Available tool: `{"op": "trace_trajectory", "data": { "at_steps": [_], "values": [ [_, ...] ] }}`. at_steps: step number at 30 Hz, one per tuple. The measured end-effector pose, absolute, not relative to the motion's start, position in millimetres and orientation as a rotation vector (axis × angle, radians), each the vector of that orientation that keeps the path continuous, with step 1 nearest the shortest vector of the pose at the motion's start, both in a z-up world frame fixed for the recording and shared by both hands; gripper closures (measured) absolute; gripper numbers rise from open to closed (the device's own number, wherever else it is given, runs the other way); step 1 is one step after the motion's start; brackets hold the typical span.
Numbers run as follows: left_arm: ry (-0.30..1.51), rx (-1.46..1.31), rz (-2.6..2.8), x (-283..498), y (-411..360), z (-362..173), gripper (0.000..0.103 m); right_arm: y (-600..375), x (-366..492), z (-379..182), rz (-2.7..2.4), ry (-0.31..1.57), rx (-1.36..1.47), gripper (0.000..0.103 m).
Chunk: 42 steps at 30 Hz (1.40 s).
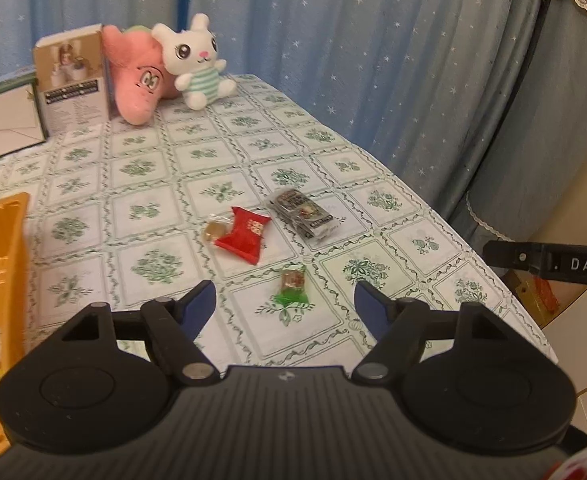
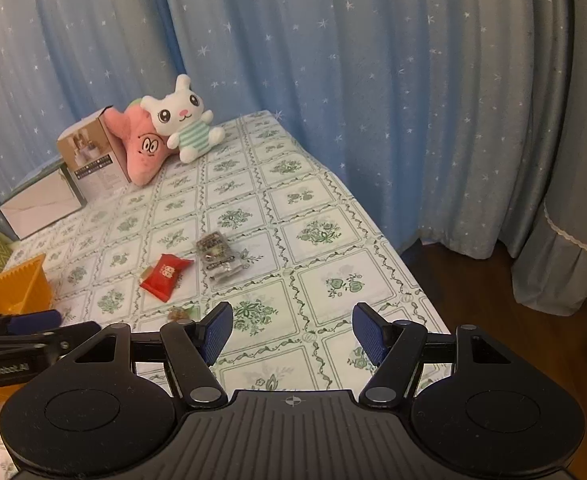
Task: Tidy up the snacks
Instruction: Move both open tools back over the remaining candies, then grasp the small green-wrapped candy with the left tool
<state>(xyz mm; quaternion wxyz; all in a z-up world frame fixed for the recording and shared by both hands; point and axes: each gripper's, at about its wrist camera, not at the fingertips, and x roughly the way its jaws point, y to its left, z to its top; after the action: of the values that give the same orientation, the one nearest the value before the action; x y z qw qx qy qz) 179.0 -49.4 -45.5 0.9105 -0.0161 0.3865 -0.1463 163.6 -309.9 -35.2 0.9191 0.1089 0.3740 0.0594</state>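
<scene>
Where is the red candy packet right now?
The red candy packet lies mid-table in both views, touching a small clear-wrapped candy on its left, the dark packet to its right.

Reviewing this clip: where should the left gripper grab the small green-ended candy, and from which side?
Probably from above, across the brown middle of the candy. It lies flat on the tablecloth, long axis pointing away from the open left gripper, clear of the red packet. The flared green end looks too thin to hold.

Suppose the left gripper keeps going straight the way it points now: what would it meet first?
Probably the green-wrapped candy, which lies on the tablecloth centred between the open fingers of the left gripper. The red packet lies further on, slightly left. Depth is hard to judge here.
</scene>
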Motion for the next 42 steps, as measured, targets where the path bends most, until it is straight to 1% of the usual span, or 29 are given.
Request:
{"op": "trace_trajectory", "data": {
  "at_steps": [2, 6, 8, 12, 14, 18, 20, 22, 25, 27, 28, 35, 42],
  "values": [
    [0.805, -0.041, -0.315, 185, -53, -55, 0.035, -310, 170, -41, 0.134, 0.772, 0.220, 0.037],
    [0.815, -0.035, -0.322, 195, -61, -74, 0.041, -306, 183, -51, 0.157, 0.780, 0.223, 0.037],
    [0.815, -0.033, -0.327, 201, -64, -83, 0.046, -303, 190, -56, 0.171, 0.782, 0.217, 0.037],
    [0.810, -0.017, -0.332, 212, -70, -98, 0.051, -299, 204, -66, 0.177, 0.791, 0.209, 0.037],
    [0.808, 0.003, -0.339, 218, -74, -105, 0.060, -299, 209, -70, 0.176, 0.797, 0.212, 0.037],
    [0.821, 0.004, -0.346, 228, -79, -117, 0.062, -298, 218, -78, 0.171, 0.807, 0.208, 0.037],
    [0.826, -0.002, -0.348, 232, -80, -121, 0.066, -298, 220, -82, 0.170, 0.810, 0.203, 0.037],
    [0.829, -0.007, -0.349, 235, -80, -125, 0.066, -297, 222, -85, 0.168, 0.814, 0.200, 0.037],
    [0.834, -0.011, -0.348, 239, -80, -129, 0.071, -296, 225, -90, 0.166, 0.825, 0.202, 0.037],
    [0.838, -0.014, -0.346, 242, -80, -132, 0.077, -295, 226, -93, 0.173, 0.829, 0.198, 0.037],
    [0.833, -0.008, -0.343, 242, -80, -132, 0.081, -294, 227, -94, 0.176, 0.829, 0.194, 0.037],
    [0.821, -0.011, -0.325, 241, -70, -124, 0.085, -285, 236, -96, 0.204, 0.829, 0.178, 0.037],
    [0.804, -0.019, -0.297, 247, -51, -114, 0.086, -260, 261, -93, 0.293, 0.791, 0.126, 0.037]
  ]
}}
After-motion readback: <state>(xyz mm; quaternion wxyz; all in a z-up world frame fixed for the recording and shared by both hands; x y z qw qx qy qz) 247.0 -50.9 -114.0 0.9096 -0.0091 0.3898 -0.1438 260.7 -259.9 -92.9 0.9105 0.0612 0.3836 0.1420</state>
